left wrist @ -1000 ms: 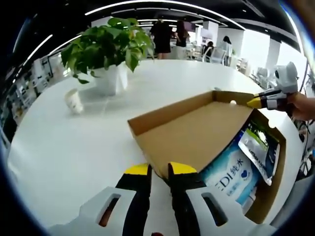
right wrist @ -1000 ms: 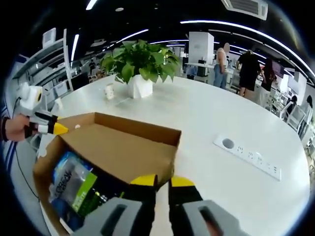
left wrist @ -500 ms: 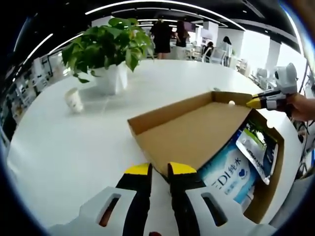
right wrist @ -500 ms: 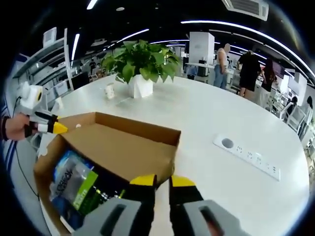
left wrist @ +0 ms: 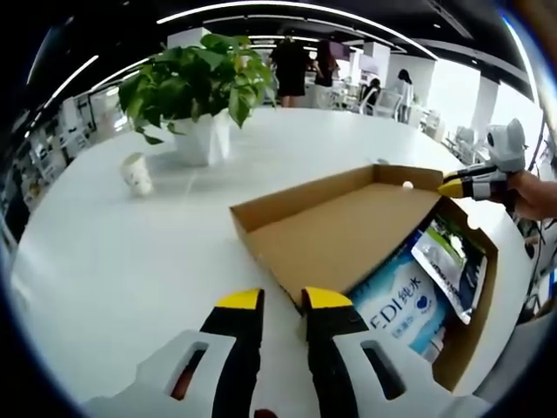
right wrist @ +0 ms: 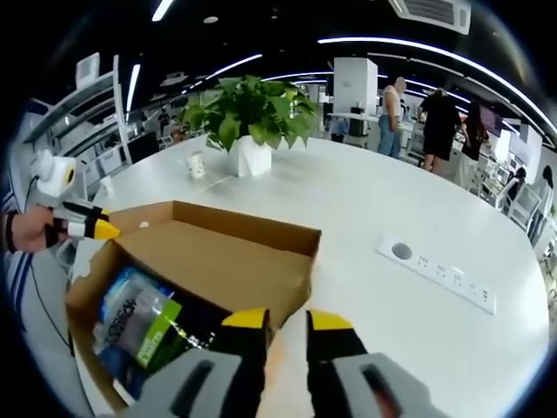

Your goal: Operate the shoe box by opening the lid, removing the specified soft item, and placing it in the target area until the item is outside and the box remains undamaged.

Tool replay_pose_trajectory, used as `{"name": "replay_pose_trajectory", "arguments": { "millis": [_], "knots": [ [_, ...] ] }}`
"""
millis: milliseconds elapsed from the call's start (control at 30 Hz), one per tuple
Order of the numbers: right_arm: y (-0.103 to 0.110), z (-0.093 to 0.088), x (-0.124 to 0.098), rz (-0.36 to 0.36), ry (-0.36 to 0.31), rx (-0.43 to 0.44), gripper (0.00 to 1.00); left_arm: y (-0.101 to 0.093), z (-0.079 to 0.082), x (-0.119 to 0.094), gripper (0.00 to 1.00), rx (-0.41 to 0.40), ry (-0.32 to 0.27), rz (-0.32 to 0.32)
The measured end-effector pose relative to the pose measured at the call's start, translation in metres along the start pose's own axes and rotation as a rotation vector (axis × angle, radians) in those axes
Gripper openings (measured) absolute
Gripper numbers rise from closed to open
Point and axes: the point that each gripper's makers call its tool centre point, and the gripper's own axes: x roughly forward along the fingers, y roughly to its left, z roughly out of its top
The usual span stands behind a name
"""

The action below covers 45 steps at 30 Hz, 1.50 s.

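Note:
A brown cardboard shoe box [left wrist: 474, 340] lies on the white table with its lid [left wrist: 348, 235] swung up and back. Inside are a blue soft pack [left wrist: 396, 305] with white lettering and a white-and-green pouch [left wrist: 448, 261]. My left gripper [left wrist: 283, 300] is at the lid's near corner, jaws slightly parted. My right gripper [left wrist: 452, 185], held by a hand, is at the lid's far corner. In the right gripper view, the right gripper [right wrist: 287, 320] has its jaws parted at the lid [right wrist: 218, 261] corner. The left gripper [right wrist: 100, 230] is across the box, and the packs [right wrist: 130, 313] show below the lid.
A potted plant [left wrist: 204, 87] in a white pot and a small paper cup [left wrist: 137, 172] stand farther back on the table. A socket strip [right wrist: 439, 270] is set into the table to the right of the box. People [right wrist: 439, 117] stand far behind.
Both grippers' jaws have spread a little at the lid corners. The left gripper view has drawn back slightly. The lid stays raised.

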Motion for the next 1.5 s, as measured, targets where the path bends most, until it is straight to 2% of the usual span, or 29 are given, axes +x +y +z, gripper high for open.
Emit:
{"name": "replay_pose_trajectory", "arguments": {
  "millis": [300,433,867,1233,1500],
  "knots": [
    [-0.009,0.001,-0.018,-0.002,-0.033,0.021,0.23,0.004,-0.002,-0.014,0.26,-0.018,-0.029,0.002],
    [-0.015,0.004,-0.029,-0.004,-0.06,0.04,0.27,0.001,0.005,-0.023,0.29,-0.022,-0.073,-0.016],
    [-0.031,0.0,-0.064,0.0,-0.134,0.092,0.39,-0.014,0.019,-0.044,0.33,0.042,-0.126,-0.058],
    [-0.026,-0.013,-0.096,0.016,-0.184,0.105,0.44,-0.031,0.014,-0.056,0.33,0.065,-0.136,-0.089],
    [-0.013,-0.025,-0.113,0.03,-0.198,0.104,0.48,-0.048,0.012,-0.054,0.34,0.077,-0.134,-0.126]
  ]
}}
